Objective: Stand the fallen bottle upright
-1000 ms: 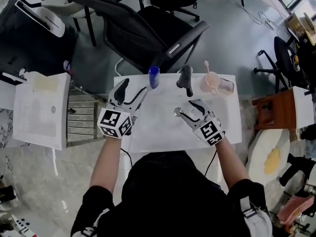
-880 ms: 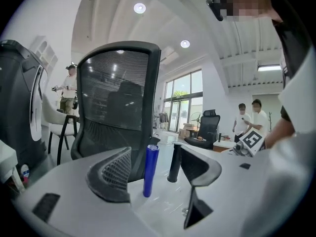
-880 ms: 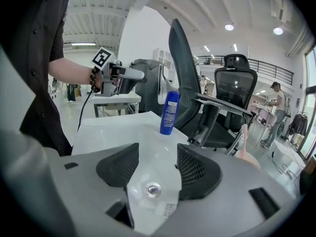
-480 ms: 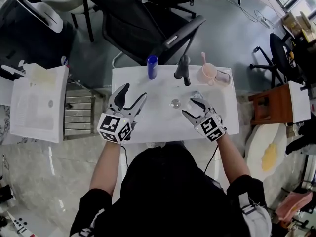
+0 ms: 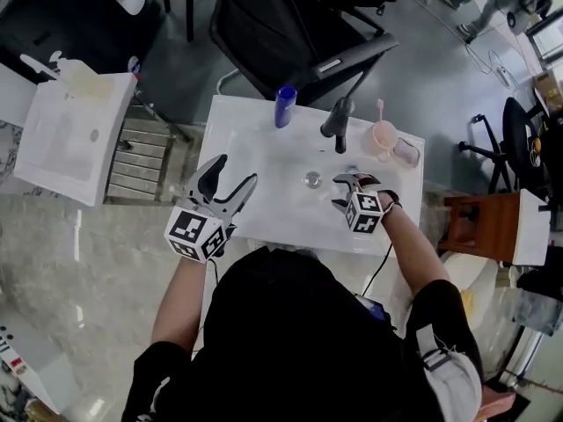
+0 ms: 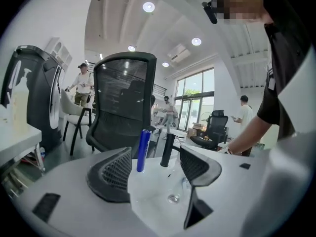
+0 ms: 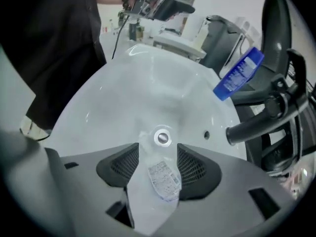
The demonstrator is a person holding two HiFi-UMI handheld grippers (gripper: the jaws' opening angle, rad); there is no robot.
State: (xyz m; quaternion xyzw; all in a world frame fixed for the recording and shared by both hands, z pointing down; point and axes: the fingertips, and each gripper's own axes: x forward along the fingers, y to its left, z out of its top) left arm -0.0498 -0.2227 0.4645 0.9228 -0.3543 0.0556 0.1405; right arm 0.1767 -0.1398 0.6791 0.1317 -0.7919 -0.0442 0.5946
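Right tongs [image 7: 158,152] point steeply down into the white basin [image 7: 148,90], apart. They straddle the fallen clear bottle [image 7: 165,180], which lies on its side near the drain [image 7: 162,137]. There is a gap at one pad; contact at the other is unclear. Left tongs [image 6: 155,154] are apart and empty, held about level over the desk's [image 5: 264,222] left front edge. A blue bottle [image 7: 238,74] stands upright at the back rim beside the black faucet [image 5: 338,121]. A pink cup [image 5: 383,136] is at the back right.
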